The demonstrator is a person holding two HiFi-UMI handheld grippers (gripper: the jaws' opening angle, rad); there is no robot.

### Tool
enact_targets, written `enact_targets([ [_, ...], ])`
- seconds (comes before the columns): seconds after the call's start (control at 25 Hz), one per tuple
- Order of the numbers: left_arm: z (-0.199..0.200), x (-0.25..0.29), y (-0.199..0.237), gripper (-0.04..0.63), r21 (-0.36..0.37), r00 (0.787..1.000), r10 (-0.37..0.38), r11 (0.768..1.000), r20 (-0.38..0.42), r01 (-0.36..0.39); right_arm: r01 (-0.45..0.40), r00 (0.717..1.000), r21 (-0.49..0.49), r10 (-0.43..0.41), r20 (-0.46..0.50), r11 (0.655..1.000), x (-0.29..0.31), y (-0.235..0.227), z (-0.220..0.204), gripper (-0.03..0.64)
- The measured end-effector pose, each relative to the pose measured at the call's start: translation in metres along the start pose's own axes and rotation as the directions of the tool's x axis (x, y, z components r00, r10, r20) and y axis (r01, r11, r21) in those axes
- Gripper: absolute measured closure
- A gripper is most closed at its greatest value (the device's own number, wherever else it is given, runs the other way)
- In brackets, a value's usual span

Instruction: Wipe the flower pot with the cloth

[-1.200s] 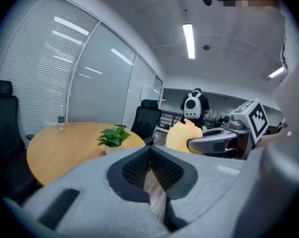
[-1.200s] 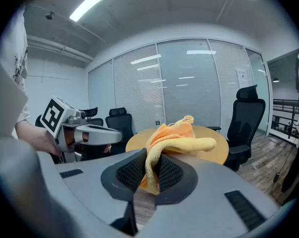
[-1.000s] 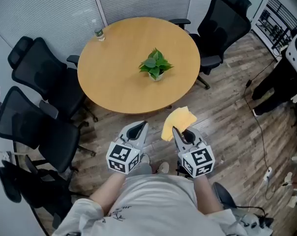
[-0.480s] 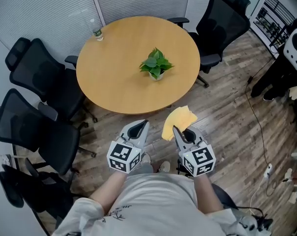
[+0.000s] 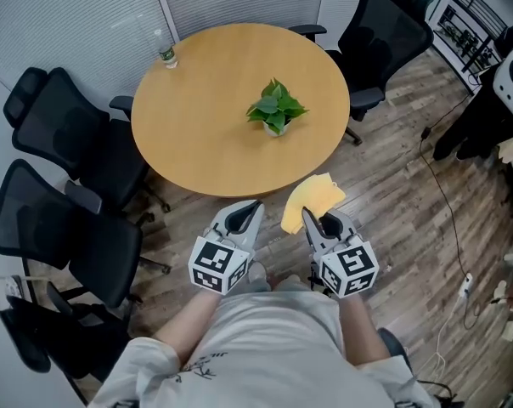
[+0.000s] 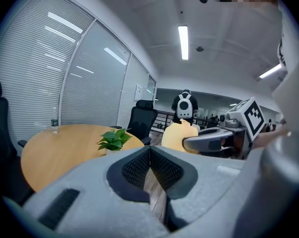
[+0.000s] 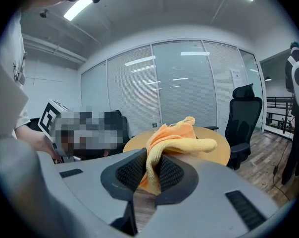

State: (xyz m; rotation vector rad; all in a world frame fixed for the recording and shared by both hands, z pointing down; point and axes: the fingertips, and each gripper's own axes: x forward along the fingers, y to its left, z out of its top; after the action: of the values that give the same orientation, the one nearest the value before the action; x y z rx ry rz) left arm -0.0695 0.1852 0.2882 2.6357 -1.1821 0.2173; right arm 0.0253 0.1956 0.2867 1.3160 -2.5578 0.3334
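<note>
left tongs staying closed and empty, edging toward the bench | right tongs clamping the yellow cloth, also nearing the bench | flower pot standing right of bench centre

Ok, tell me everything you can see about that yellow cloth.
The cloth is soft yellow-orange fabric, seemingly terry or microfibre, crumpled and folded over on itself. The right gripper has its jaws shut on one bunched part; the rest sticks up and forward past the jaw tips, with a rolled fold drooping sideways. It is held in the air above the wooden floor, just short of the round table, touching only the jaws and well away from the flower pot.
</note>
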Motion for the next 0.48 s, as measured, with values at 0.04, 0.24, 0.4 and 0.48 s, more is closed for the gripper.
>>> enact_targets([
  [0.04, 0.000, -0.001, 0.002, 0.584, -0.001, 1.000, -0.003, 1.000, 0.001, 0.003, 0.003, 1.000, 0.001, -0.003, 0.001, 1.000, 0.002, 0.002, 0.001, 0.572],
  [0.24, -0.003, 0.001, 0.011, 0.584, -0.011, 1.000, -0.009, 1.000, -0.010, 0.009, 0.007, 1.000, 0.003, -0.007, -0.003, 1.000, 0.008, 0.007, 0.000, 0.572],
  [0.4, -0.003, 0.007, 0.011, 0.584, -0.002, 1.000, -0.025, 1.000, -0.012, 0.025, 0.021, 1.000, 0.017, -0.021, -0.005, 1.000, 0.010, 0.000, -0.002, 0.573],
  [0.48, -0.004, 0.012, 0.013, 0.584, 0.000, 1.000, -0.026, 1.000, -0.016, 0.026, 0.028, 1.000, 0.024, -0.028, -0.002, 0.999, 0.013, -0.006, -0.002, 0.572],
])
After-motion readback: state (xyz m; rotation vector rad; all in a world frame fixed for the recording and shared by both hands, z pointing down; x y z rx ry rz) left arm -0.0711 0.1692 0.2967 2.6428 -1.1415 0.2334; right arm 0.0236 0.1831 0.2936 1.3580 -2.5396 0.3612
